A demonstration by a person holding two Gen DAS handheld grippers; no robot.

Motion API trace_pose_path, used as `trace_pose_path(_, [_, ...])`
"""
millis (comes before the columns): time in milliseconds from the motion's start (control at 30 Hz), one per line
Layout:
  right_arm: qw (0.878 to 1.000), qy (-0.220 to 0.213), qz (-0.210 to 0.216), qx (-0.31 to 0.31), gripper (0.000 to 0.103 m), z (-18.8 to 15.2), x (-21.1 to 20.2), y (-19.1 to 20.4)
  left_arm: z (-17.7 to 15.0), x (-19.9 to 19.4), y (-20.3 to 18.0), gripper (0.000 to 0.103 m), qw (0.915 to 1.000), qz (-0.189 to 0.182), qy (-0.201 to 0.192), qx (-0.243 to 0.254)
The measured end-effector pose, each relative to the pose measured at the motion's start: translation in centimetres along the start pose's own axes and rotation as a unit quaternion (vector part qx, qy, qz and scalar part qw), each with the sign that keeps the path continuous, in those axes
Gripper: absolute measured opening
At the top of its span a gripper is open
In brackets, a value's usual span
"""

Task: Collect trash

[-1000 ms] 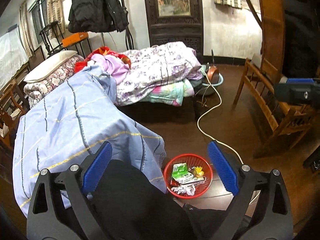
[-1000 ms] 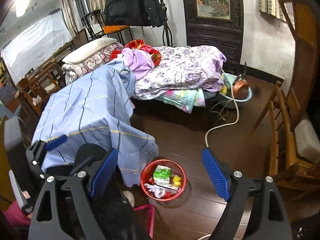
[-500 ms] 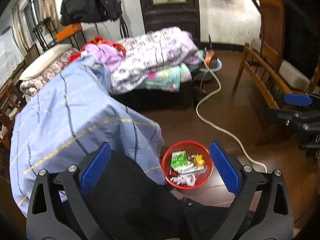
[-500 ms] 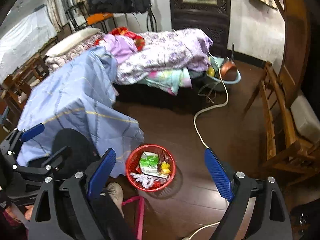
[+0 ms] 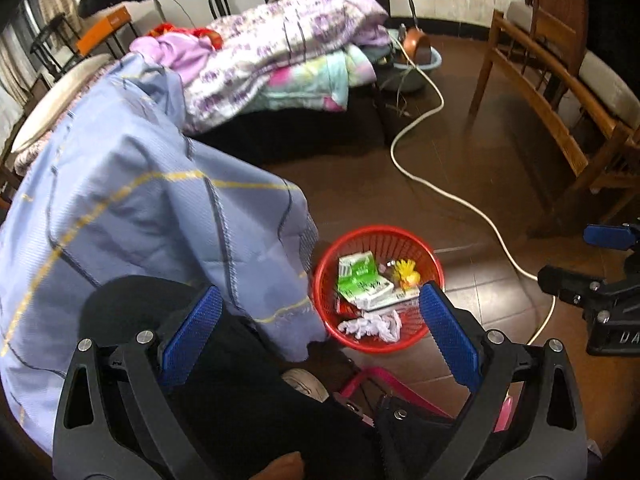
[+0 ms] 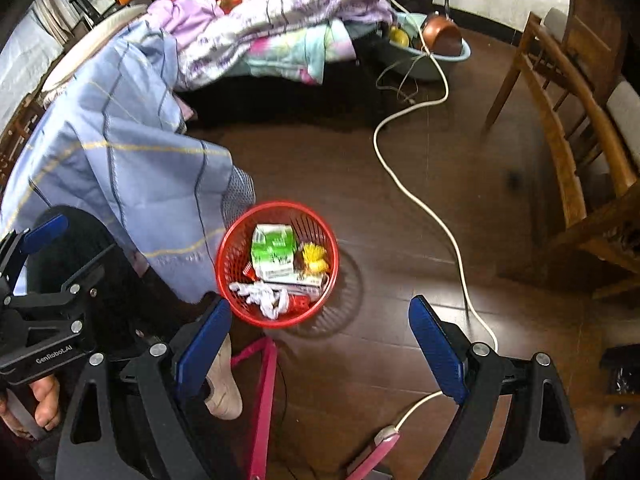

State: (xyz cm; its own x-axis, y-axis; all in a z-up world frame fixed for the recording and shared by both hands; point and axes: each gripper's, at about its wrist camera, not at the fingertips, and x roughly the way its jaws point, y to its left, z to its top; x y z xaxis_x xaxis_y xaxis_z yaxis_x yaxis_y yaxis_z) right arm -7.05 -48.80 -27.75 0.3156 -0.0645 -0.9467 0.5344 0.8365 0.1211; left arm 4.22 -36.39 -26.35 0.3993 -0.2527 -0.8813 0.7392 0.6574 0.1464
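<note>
Where the dark wooden floor [image 6: 360,168] meets a hanging blue cloth [image 5: 132,208], a round red plastic basket [image 6: 228,268] stands, its wall made of thin upright slats. Inside it lies trash: a crumpled white tissue [image 6: 264,296] nearest the cameras, a green and white carton [image 6: 274,250] lying flat behind it, a small spiky yellow object [image 6: 314,258] to the carton's right, and a flat white box under the carton.

From left to right in the left wrist view, the blue cloth is smooth, with dark stitched lines and thin yellow stripes, and its lower corner hangs just beside the basket's left rim. The left claw [image 5: 316,340] is spread wide, its ridged blue pads empty, with the basket [image 5: 432,248] between them farther off. A white cable [image 5: 452,196] snakes across the floor to the right, and a wooden chair [image 5: 560,92] stands well apart at the far right.

In the right wrist view, the right claw [image 6: 320,344] is also spread wide and holds nothing. It points down at the floor just this side of the basket. A pink metal frame [image 6: 264,384] and a pale shoe [image 6: 224,388] lie near its left pad. Behind, a bed carries rumpled purple floral bedding [image 6: 288,12].
</note>
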Motion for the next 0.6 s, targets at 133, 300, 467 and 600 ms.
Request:
trace_pose_path(133, [1.0, 0.005, -0.009, -0.013, 0.089, -0.5, 1.3, 0.7, -0.1, 0.1, -0.2, 0.095, 0.9999, -0.009, -0.004, 0.005])
trace_pose_path(300, [0.999, 0.001, -0.014, -0.031, 0.089, -1.1, 1.6, 1.6, -0.2, 0.4, -0.5, 0.095, 0.9999, -0.006, 0.001, 0.013])
trace_pose_path(467, [0.999, -0.005, -0.021, -0.047, 0.089, -1.2, 1.4, 2.3, -0.3, 0.3, -0.2, 0.095, 0.9999, -0.008, 0.0, 0.007])
trace_pose_path(600, [0.998, -0.004, -0.025, -0.056, 0.089, -1.3, 1.4, 2.6, -0.3, 0.3, -0.1, 0.095, 0.9999, -0.01, -0.001, 0.004])
